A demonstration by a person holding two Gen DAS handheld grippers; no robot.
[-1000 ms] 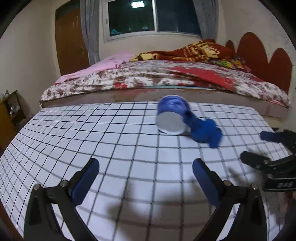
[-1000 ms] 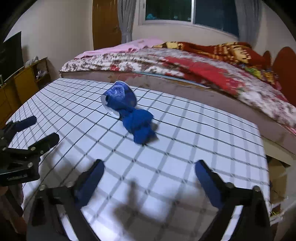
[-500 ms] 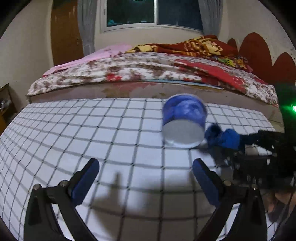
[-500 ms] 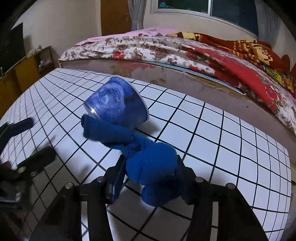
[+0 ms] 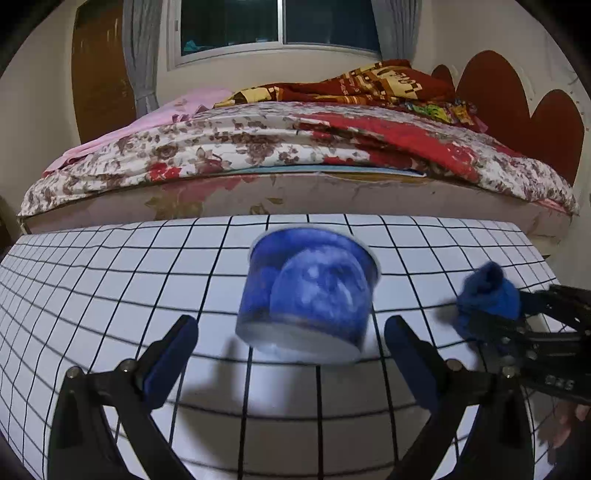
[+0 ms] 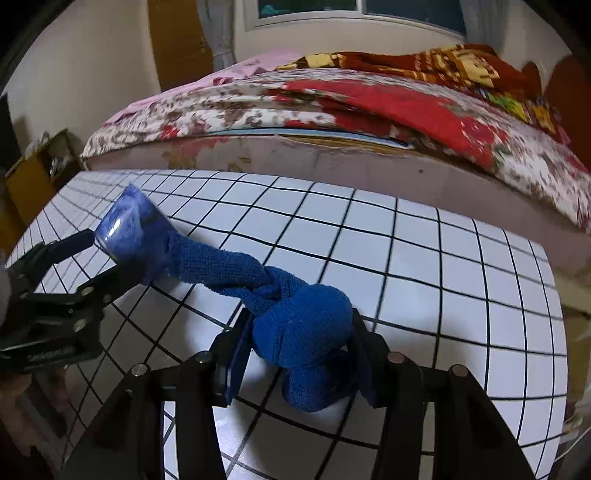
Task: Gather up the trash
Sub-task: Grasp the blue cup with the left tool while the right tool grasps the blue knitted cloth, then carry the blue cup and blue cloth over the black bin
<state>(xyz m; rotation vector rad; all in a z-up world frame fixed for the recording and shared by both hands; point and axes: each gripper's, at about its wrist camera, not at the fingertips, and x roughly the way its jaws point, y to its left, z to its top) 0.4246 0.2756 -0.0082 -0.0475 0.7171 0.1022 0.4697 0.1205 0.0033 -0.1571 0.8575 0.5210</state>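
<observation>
My right fingers (image 6: 297, 354) clamp the knotted blue cloth (image 6: 303, 332), its knot squeezed between the two blue pads above the counter (image 6: 424, 266). The cloth's twisted tail runs away to my left and meets the blue cup (image 6: 127, 227), which lies tipped on its side on the grid-patterned counter; whether the tail goes into the cup cannot be told. My left fingers (image 5: 291, 343) stand wide apart, one pad on each side of the cup (image 5: 308, 291), near its base but not touching it. From the left wrist view the cup is blurred, its rim toward the bed (image 5: 295, 158) and its pale base toward me. The cloth's knot (image 5: 487, 295) shows at the right of that view, gripped by my right fingers (image 5: 517, 306). Beyond the counter's far edge the bed carries a floral quilt and a red blanket. A window (image 5: 280, 22) with grey curtains is behind it.
</observation>
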